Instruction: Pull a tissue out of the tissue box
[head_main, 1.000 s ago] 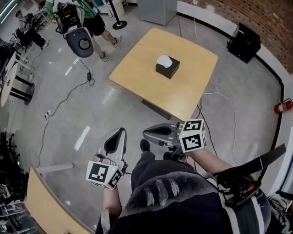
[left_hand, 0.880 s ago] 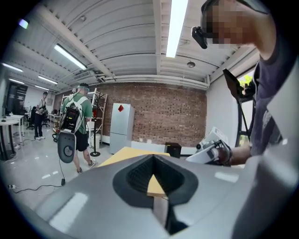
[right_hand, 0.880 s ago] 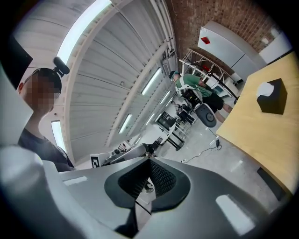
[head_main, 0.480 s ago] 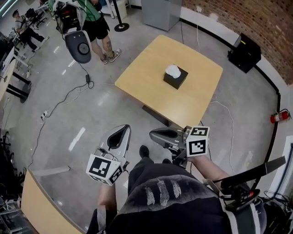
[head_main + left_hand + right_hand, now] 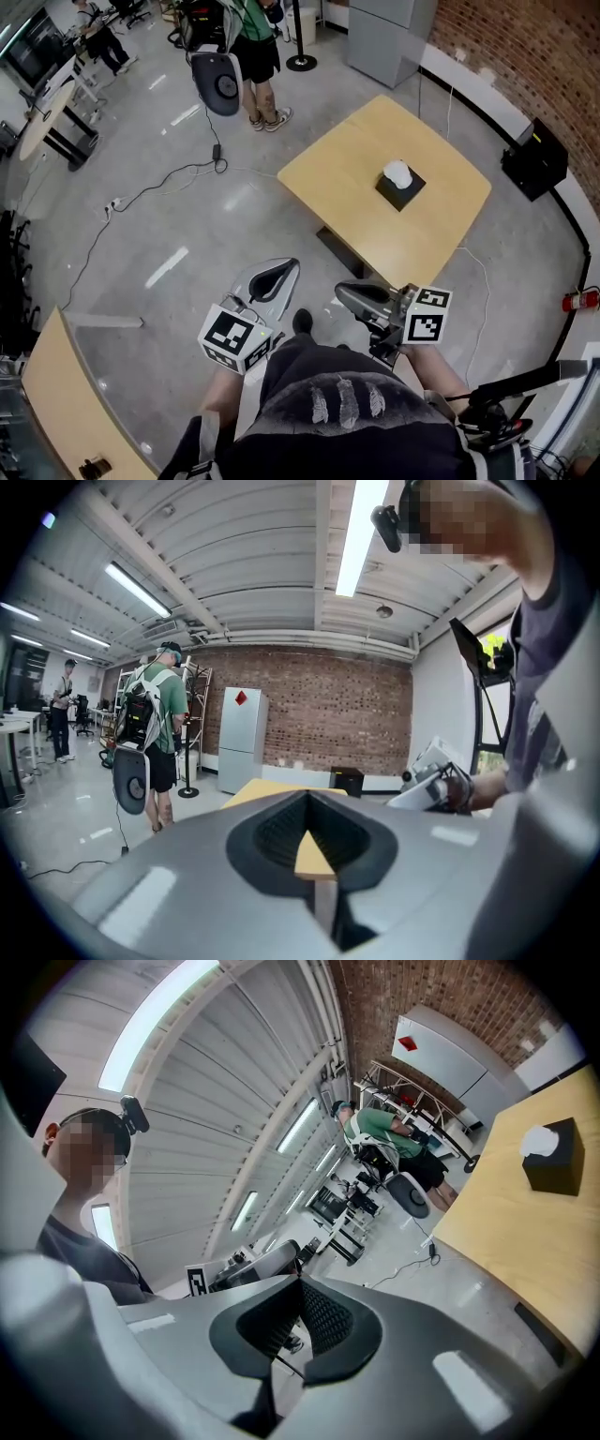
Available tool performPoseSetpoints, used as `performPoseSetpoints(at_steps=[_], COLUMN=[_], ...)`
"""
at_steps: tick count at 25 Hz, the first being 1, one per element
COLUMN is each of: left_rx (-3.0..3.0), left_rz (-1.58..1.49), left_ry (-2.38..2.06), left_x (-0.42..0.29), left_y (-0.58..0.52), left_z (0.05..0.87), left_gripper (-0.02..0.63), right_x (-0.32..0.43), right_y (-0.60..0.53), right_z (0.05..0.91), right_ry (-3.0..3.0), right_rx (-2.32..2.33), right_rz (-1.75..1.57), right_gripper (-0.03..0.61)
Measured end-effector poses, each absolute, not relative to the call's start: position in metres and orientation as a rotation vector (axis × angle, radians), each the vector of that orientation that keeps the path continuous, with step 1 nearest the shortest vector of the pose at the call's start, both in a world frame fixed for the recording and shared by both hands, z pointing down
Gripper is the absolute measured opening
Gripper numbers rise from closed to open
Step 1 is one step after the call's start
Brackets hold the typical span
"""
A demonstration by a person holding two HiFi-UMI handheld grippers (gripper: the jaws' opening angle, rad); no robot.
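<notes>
A black tissue box (image 5: 402, 188) with a white tissue (image 5: 397, 172) sticking out of its top stands on the yellow table (image 5: 347, 173), well ahead of me. In the right gripper view the tissue box (image 5: 555, 1170) sits at the far right on the table (image 5: 520, 1232). My left gripper (image 5: 284, 267) is held above the floor, short of the table, shut and empty. My right gripper (image 5: 343, 290) is beside it, also shut with nothing in it. Close up, the left gripper (image 5: 309, 808) and the right gripper (image 5: 300, 1285) both show their jaws together.
A person in a green shirt (image 5: 247, 37) stands beyond the table's left side beside a grey device (image 5: 217, 82). A cable (image 5: 159, 183) runs over the floor. A grey cabinet (image 5: 389, 33), a black box (image 5: 534, 159) and a fire extinguisher (image 5: 579, 300) line the brick wall. A wooden desk (image 5: 66, 394) is at lower left.
Both grippers have moved a little forward with the person. In the head view the table and tissue box have shifted to the right. The jaws stayed shut.
</notes>
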State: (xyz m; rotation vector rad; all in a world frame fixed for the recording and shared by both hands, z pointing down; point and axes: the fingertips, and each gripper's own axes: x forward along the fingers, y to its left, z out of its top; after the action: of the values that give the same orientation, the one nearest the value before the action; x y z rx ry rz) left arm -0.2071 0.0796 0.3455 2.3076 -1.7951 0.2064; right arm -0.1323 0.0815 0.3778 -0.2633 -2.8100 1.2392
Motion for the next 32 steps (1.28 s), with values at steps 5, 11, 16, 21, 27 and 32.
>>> performPoseSetpoints(at_steps=[5, 11, 16, 21, 27, 32], left_rx=[2.310, 2.336, 2.380, 2.431, 2.540, 2.578], left_rz=[0.226, 0.210, 0.189, 0.153, 0.147, 0.155], left_ry=[-1.778, -1.744, -1.701, -1.656, -1.526, -1.441], left_x=[-0.206, -0.207, -0.219, -0.248, -0.263, -0.258], left_y=[0.079, 0.068, 0.055, 0.038, 0.008, -0.023], left_z=[0.345, 0.344, 0.341, 0.340, 0.343, 0.344], left_gripper=[0.002, 0.002, 0.002, 0.002, 0.002, 0.002], right_x=[-0.131, -0.127, -0.137, -0.170, -0.194, -0.189], right_y=[0.079, 0.071, 0.059, 0.048, 0.029, 0.000], right_z=[0.382, 0.378, 0.376, 0.378, 0.379, 0.375], right_ry=[-2.802, -2.822, -2.837, -2.860, -2.886, -2.891], right_rx=[-0.226, -0.171, -0.084, -0.003, 0.176, 0.297], right_rz=[1.221, 1.206, 1.200, 1.168, 1.099, 1.067], right_gripper=[-0.002, -0.002, -0.002, -0.002, -0.002, -0.002])
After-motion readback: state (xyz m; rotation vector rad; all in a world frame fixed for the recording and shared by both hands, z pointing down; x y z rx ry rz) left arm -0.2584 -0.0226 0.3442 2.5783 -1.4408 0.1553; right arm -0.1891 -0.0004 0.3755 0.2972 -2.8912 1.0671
